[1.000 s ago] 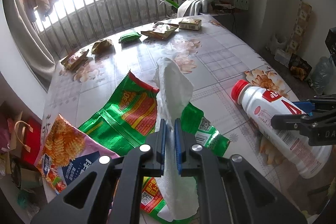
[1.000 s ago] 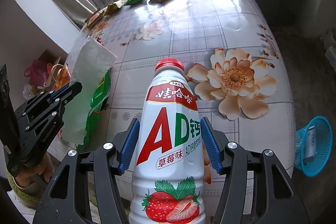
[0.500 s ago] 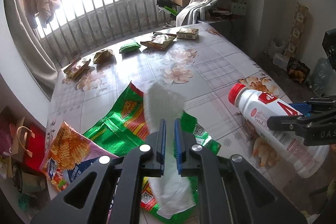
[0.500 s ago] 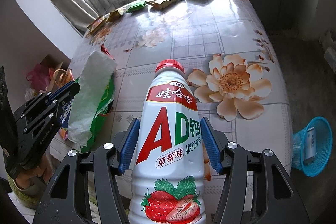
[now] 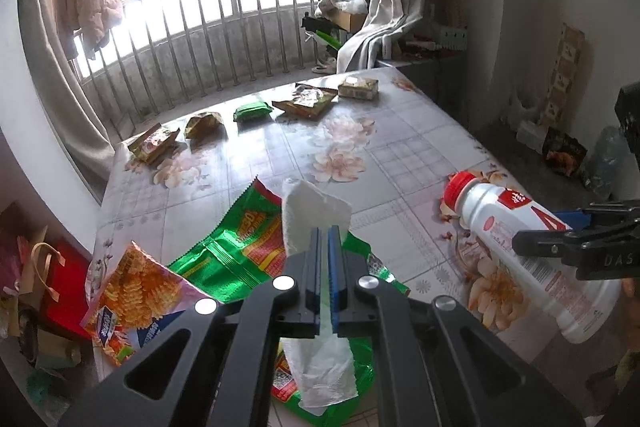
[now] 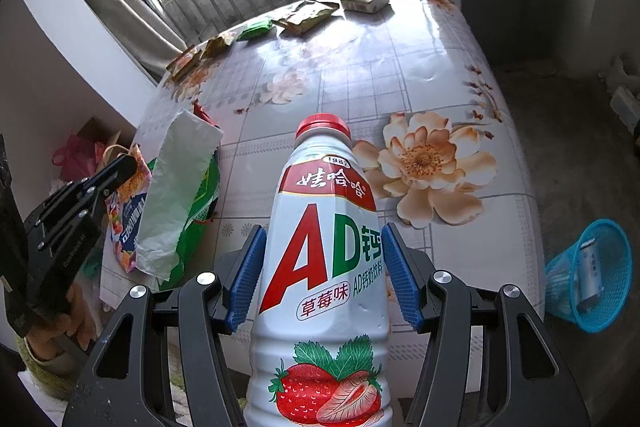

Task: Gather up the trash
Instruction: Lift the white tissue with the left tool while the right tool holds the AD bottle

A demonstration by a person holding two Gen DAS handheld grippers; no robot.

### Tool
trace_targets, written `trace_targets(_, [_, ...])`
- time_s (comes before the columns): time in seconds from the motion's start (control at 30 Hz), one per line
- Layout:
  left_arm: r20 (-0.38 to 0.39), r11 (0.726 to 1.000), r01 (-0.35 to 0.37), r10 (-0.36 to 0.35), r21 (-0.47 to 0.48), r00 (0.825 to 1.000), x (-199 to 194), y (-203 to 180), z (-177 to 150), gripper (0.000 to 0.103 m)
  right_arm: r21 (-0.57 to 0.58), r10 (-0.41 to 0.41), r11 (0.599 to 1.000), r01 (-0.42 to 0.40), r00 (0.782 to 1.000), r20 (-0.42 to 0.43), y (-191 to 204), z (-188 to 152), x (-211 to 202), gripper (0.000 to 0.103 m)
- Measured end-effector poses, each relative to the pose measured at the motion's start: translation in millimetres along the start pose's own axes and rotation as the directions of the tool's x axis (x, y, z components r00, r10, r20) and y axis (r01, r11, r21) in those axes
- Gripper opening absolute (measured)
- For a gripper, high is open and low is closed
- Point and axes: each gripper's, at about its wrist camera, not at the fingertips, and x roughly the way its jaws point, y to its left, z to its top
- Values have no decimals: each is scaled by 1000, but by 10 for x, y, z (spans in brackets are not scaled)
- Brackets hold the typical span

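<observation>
Left wrist view is showing the left gripper (image 5: 324, 239) clenching a white paper tissue (image 5: 312, 215), whose top is sticking up past the blue pads while its tail is hanging below them over the green snack wrapper (image 5: 236, 251). That wrapper and an orange chip bag (image 5: 132, 291) are lying on the flowered table (image 5: 400, 155), so the step in hand looks like carrying off the tissue, with those wrappers waiting. More packets are sitting well apart along the far edge. At the right, the right gripper (image 5: 576, 227) is gripping the white drink bottle (image 5: 520, 251).

Right wrist view is showing the bottle (image 6: 324, 267) sitting squarely between the blue pads (image 6: 248, 275), cap pointing away, both pads pressing its sides: the jaws are grasping it around the label. A blue mesh basket (image 6: 592, 275) is standing on the floor off the table's right edge, with something already inside. The next move, I judge, is calling for swinging the bottle rightward over that basket and releasing it, then bringing the tissue (image 6: 176, 195) across the same way.
</observation>
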Motion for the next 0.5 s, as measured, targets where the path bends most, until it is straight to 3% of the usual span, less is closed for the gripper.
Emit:
trace_targets(0.13, [-25,994,83,-85,-65,996,28,130,-23,5,13,3,1000,-3,1000,4,-23,-33,5,55])
trace_targets(0.17, [-36,992,99,-102,-85,994,51,155,-33,13,17,4,1000,-4,1000,2,-29,-41,14,55])
trace_targets(0.2, [-52,986,115,-122,-120,991,99,204,-49,28,24,6,1000,-6,1000,-3,-41,-52,31,55])
trace_targets(0.27, [-76,977,129,-144,-172,987,198,277,-73,42,33,10,999,-10,1000,-8,-60,-62,55,55])
trace_targets(0.37, [-122,964,137,-168,-228,978,390,362,-86,43,48,17,999,-17,1000,-12,-97,-72,80,55])
trace_targets(0.5, [-175,963,138,-181,-234,968,630,365,-109,44,60,25,998,-24,999,-20,-147,-67,121,55])
